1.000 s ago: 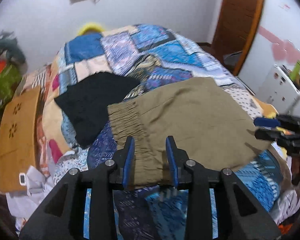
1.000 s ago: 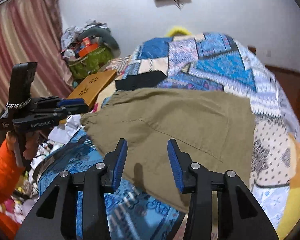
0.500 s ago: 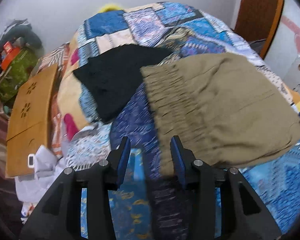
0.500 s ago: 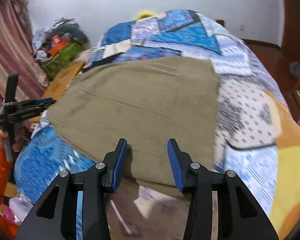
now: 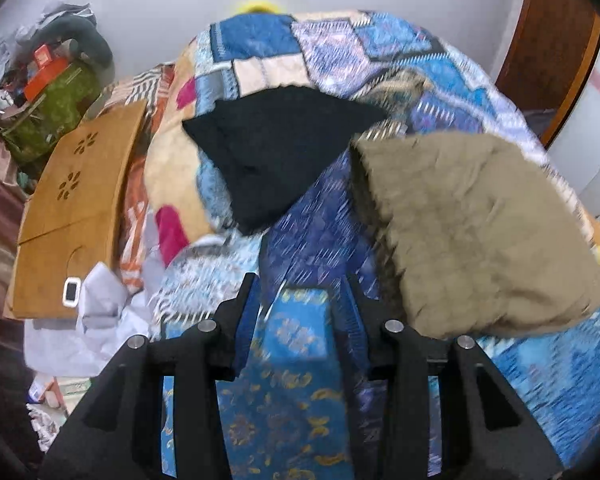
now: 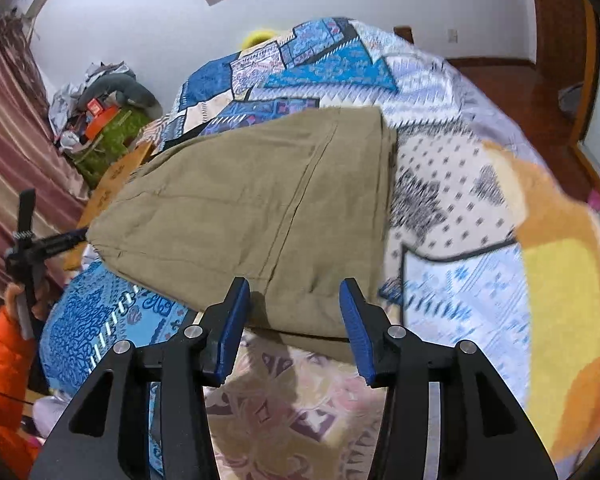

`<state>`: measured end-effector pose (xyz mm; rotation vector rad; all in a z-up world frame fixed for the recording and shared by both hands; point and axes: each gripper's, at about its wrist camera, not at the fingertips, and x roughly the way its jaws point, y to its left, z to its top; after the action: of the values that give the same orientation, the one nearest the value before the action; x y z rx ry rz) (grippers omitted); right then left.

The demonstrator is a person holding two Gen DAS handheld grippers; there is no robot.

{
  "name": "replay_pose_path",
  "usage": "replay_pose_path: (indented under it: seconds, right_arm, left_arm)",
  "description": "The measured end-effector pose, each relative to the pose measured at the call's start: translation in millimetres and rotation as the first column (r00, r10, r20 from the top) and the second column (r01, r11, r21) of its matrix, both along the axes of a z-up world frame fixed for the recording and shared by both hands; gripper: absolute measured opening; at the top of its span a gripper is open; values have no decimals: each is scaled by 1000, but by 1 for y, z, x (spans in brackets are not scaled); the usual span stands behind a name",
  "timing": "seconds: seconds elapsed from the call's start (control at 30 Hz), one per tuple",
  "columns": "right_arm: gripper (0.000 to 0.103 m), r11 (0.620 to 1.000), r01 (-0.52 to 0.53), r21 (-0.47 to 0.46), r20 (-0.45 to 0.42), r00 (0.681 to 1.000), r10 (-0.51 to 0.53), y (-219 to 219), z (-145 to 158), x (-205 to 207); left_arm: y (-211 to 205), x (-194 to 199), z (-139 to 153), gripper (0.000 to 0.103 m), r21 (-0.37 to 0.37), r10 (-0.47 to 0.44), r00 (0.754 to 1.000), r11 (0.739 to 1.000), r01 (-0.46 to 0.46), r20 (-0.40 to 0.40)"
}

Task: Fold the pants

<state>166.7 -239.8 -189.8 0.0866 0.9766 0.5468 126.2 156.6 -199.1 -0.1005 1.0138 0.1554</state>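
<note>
Pants (image 5: 480, 232), olive and already doubled over, lying flat on the patchwork quilt (image 5: 292, 400) of the bed, to the right of a black garment (image 5: 284, 148) and apart from it. Soft, light cloth by the look, limp and not slippery; likely to sag and to drag on the quilt when lifted from one point only, and not fragile. Gathered elastic waist probably on the left end, thicker there and easier to pinch. Better to take hold at two corners of one short edge, one claw for each, pinching all the layers together so the fold does not open.

Left gripper (image 5: 298, 292) tilted steeply down over bare quilt, near edge of the bed, with the near left corner of the pants just beside its right finger and not touched. Blue pads apart, having just been opening, with nothing between them but the quilt below. Picture blurred here, so fine creases hard to read.

Right gripper (image 6: 294, 300) also pointing down and forward, at the near edge of the pants (image 6: 260, 208) towards their right end. Pads (image 6: 354, 320) apart as well; cloth visible in the gap, yet seemingly below the tips, not pinched. In this same view, at far left, the left gripper (image 6: 48, 240) at the left end of the pants, held by a hand (image 6: 20, 300) with an orange sleeve (image 6: 4, 360).
</note>
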Motion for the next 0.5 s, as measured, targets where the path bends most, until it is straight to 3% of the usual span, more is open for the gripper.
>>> replay_pose_path:
  seconds: [0.13,0.27,0.33,0.5]
  right_arm:
    - [49,1000,16,-2,50,999,-16,-2,13,14]
    - [55,999,33,-8,97,995,-33,-3,21,39]
    - [59,999,42,-15,120,992,-40,-1,23,54]
    - [60,999,39,-28,131,991,-35,3,17,100]
  left_arm:
    - [-10,25,17,62,14,-27,999,1000,26,46]
    - [-22,59,29,68,35,-68,996,997,66,64]
    - [-26,76,32,76,44,-81,994,996,78,70]
    - [-29,114,28,77,40,-83,995,996,81,59]
